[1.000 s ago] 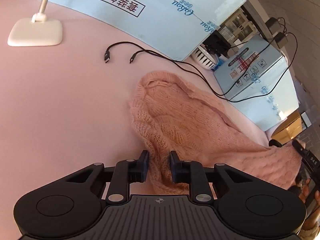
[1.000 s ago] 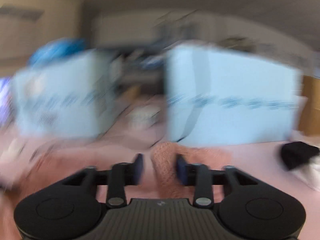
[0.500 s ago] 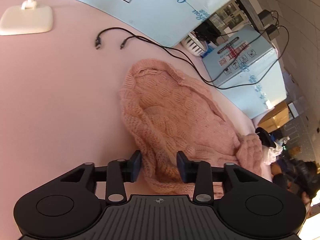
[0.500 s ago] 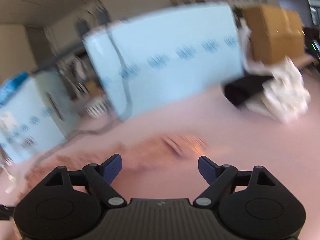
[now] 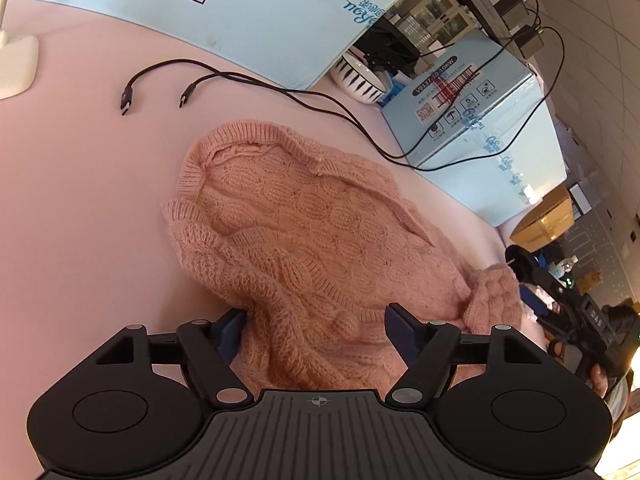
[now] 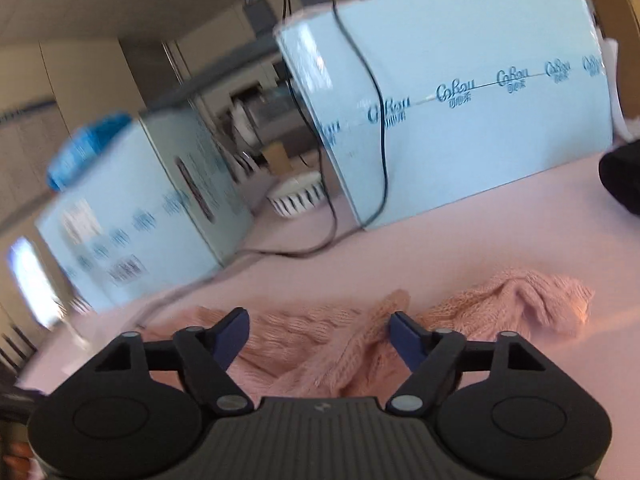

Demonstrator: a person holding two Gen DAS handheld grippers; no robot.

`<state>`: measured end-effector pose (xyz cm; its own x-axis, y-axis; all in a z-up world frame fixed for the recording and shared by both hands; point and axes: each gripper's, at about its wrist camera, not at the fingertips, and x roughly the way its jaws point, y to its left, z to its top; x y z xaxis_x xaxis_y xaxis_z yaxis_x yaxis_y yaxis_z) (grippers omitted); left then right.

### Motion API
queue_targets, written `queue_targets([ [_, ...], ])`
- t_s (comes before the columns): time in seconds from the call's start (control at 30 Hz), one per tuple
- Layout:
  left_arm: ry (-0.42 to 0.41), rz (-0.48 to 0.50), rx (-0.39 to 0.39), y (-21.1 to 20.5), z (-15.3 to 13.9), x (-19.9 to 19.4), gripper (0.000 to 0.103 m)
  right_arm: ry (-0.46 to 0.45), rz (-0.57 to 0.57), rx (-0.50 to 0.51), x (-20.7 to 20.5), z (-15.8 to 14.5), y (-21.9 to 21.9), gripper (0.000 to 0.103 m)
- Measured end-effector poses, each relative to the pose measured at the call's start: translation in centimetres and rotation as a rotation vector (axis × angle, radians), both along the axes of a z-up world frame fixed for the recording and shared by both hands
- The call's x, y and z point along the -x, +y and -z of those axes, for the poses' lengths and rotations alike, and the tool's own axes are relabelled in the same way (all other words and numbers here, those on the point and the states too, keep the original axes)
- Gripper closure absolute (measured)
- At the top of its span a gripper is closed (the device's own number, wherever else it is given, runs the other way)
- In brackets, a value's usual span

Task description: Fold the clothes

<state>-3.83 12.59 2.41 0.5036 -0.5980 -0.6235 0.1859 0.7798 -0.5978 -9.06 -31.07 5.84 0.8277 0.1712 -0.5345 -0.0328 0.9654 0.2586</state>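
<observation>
A pink cable-knit sweater (image 5: 312, 232) lies bunched on the pink table, neckline toward the far left. My left gripper (image 5: 316, 328) is open, its jaws spread wide on either side of the sweater's near edge, holding nothing. The right gripper's dark body shows at the sweater's far right end (image 5: 560, 300). In the right wrist view the sweater (image 6: 500, 308) lies crumpled just ahead, and my right gripper (image 6: 320, 334) is open over it, holding nothing.
Two black cable ends (image 5: 156, 96) lie on the table beyond the sweater. Light blue boxes (image 5: 472, 120) and a striped bowl (image 5: 360, 80) stand along the far edge. A white lamp base (image 5: 16, 64) is at far left. A dark item (image 6: 622, 180) sits at right.
My left gripper opened wide and let go of the sweater's edge. My right gripper, open since half a second ago, swung back toward the sweater, which now lies lower on the table.
</observation>
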Motion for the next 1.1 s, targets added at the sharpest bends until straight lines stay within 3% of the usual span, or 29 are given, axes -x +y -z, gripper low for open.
queue_targets([
  [0.03, -0.007, -0.022, -0.038, -0.4, 0.0, -0.1, 0.04, 0.02, 0.019, 0.051, -0.8, 0.4, 0.7, 0.095],
  [0.07, -0.015, -0.048, -0.083, -0.8, -0.1, -0.2, 0.056, 0.012, 0.023, 0.046, -1.0, 0.6, 0.8, 0.095],
  [0.1, -0.023, -0.074, -0.129, -1.2, -0.2, -0.2, 0.087, 0.005, 0.027, 0.041, -1.1, 0.8, 0.9, 0.095],
  [0.13, -0.023, -0.086, -0.145, -1.2, -0.1, -0.3, 0.089, -0.011, 0.033, 0.034, -1.2, 0.7, 0.8, 0.096],
  [0.3, -0.01, -0.164, -0.072, 0.8, -0.6, -0.4, 0.091, -0.199, 0.105, 0.003, 0.5, -2.6, -0.8, 0.096],
  [0.4, -0.054, -0.246, -0.047, 3.3, -1.9, 0.9, 0.092, -0.297, 0.183, -0.055, 3.6, -5.2, -3.9, 0.096],
  [0.47, -0.061, -0.286, -0.015, 5.4, -2.6, 2.4, 0.092, -0.302, 0.221, -0.109, 5.7, -6.0, -5.8, 0.096],
  [0.57, -0.044, -0.33, 0.021, 8.1, -2.9, 5.0, 0.091, -0.234, 0.281, -0.238, 10.9, -5.7, -9.9, 0.096],
  [0.63, -0.025, -0.345, 0.046, 9.5, -2.8, 7.2, 0.09, -0.161, 0.294, -0.322, 14.7, -4.1, -11.9, 0.096],
  [0.7, -0.013, -0.347, 0.05, 10.1, -2.5, 9.2, 0.088, -0.086, 0.312, -0.321, 17.0, -2.4, -12.4, 0.095],
  [0.77, 0.017, -0.321, 0.025, 9.8, -2.1, 10.2, 0.08, 0.036, 0.33, -0.256, 18.0, -0.5, -12.3, 0.091],
  [0.83, 0.057, -0.293, -0.008, 9.3, -1.8, 10.3, 0.056, 0.18, 0.375, -0.146, 17.9, 1.4, -12.1, 0.087],
  [0.87, 0.072, -0.288, -0.039, 9.1, -1.9, 10.2, 0.052, 0.214, 0.411, -0.093, 17.8, 1.8, -11.9, 0.082],
  [0.93, 0.026, -0.308, -0.074, 9.2, -2.9, 10.0, 0.044, 0.139, 0.512, 0.024, 18.0, 1.1, -11.8, 0.052],
  [1.0, -0.055, -0.364, -0.094, 9.9, -4.6, 9.9, 0.037, 0.029, 0.587, 0.101, 18.2, 0.1, -12.1, 0.034],
  [1.07, -0.134, -0.404, -0.103, 10.8, -6.0, 9.3, 0.029, -0.042, 0.499, -0.016, 16.7, -0.6, -13.1, 0.032],
  [1.1, -0.16, -0.385, -0.104, 11.2, -6.4, 7.9, 0.026, -0.022, 0.425, -0.104, 15.0, -0.6, -13.6, 0.032],
])
